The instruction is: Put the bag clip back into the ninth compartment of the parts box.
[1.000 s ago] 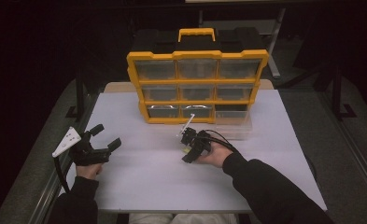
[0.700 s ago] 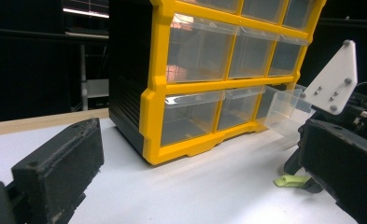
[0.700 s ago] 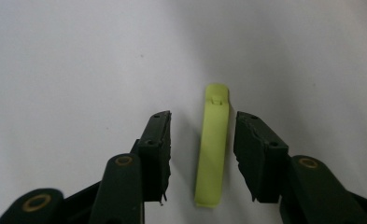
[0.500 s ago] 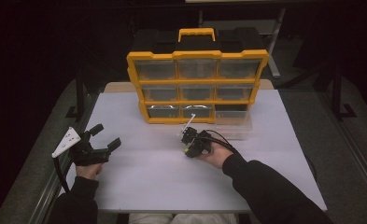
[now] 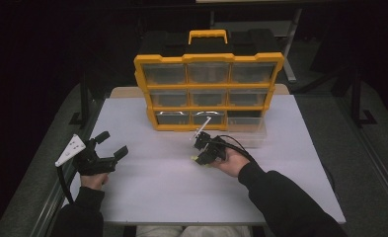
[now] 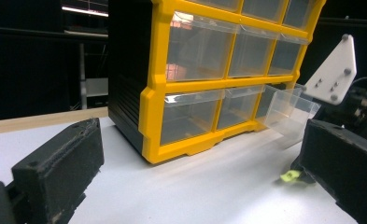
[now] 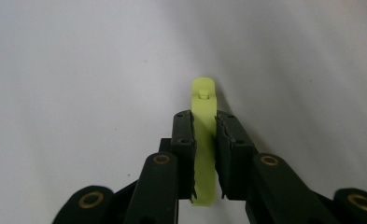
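A yellow and black drawer organizer [image 5: 209, 91] stands at the back of the white table [image 5: 157, 192]; its clear drawers [image 6: 202, 44] show close up in the left gripper view. The bottom right drawer [image 5: 246, 129] is pulled out. My right gripper [image 7: 204, 121] is shut on a small yellow-green plastic piece [image 7: 204, 140], held just over the table in front of the organizer [image 5: 196, 159]. My left gripper [image 5: 107, 145] rests open at the table's left edge with nothing between its jaws; the yellow-green piece [image 6: 291, 176] lies beyond them.
The pulled-out clear drawer [image 6: 291, 109] juts over the table right of the right hand. A wooden board edge [image 6: 41, 119] runs behind the table. Dark floor and metal frames surround the table.
The right gripper has shifted slightly with the yellow-green piece, staying low over the table. The left gripper has not moved.
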The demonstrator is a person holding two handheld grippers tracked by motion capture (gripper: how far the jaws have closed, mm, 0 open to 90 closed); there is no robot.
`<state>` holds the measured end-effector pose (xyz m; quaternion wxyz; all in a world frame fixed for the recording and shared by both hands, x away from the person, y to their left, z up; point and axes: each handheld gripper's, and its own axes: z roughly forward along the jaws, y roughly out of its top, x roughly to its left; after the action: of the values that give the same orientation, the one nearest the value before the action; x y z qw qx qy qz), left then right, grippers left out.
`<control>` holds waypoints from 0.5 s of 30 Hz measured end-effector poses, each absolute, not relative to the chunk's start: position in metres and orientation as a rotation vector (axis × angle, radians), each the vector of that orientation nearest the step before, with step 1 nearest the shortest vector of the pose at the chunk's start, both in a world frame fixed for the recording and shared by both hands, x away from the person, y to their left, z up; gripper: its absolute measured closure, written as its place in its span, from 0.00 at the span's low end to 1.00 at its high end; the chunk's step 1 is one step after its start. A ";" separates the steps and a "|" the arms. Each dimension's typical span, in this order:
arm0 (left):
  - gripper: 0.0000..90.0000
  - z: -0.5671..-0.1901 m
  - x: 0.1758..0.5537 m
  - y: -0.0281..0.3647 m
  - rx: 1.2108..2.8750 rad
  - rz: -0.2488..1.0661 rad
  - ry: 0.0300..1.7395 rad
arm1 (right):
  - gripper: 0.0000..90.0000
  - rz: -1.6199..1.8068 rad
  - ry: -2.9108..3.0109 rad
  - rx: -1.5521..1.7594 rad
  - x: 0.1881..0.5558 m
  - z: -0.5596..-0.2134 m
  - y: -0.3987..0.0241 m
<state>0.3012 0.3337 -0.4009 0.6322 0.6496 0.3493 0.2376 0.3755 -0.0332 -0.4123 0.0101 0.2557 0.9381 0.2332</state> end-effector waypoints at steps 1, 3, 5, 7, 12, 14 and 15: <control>0.00 -0.401 0.301 0.334 1.488 0.544 0.800 | 0.86 0.757 2.931 0.809 0.376 -0.410 -0.035; 0.00 -0.401 0.301 0.334 1.489 0.544 0.799 | 0.86 0.791 2.928 0.814 0.377 -0.407 -0.039; 0.00 -0.401 0.302 0.333 1.490 0.544 0.799 | 0.86 0.811 2.929 0.822 0.376 -0.404 -0.042; 0.00 -0.401 0.302 0.333 1.491 0.544 0.800 | 0.86 0.826 2.925 0.830 0.376 -0.401 -0.045; 0.00 -0.401 0.302 0.333 1.491 0.544 0.800 | 0.86 0.884 2.888 0.851 0.377 -0.391 -0.055; 0.00 -0.401 0.302 0.333 1.491 0.545 0.800 | 0.86 0.906 2.875 0.858 0.377 -0.387 -0.058; 0.00 -0.401 0.302 0.333 1.491 0.546 0.801 | 0.86 0.914 2.870 0.860 0.376 -0.386 -0.060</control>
<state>0.3017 0.3330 -0.4013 0.6300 0.6512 0.3497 0.2383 0.3764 -0.0596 -0.3861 0.0046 0.2746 0.9162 0.2918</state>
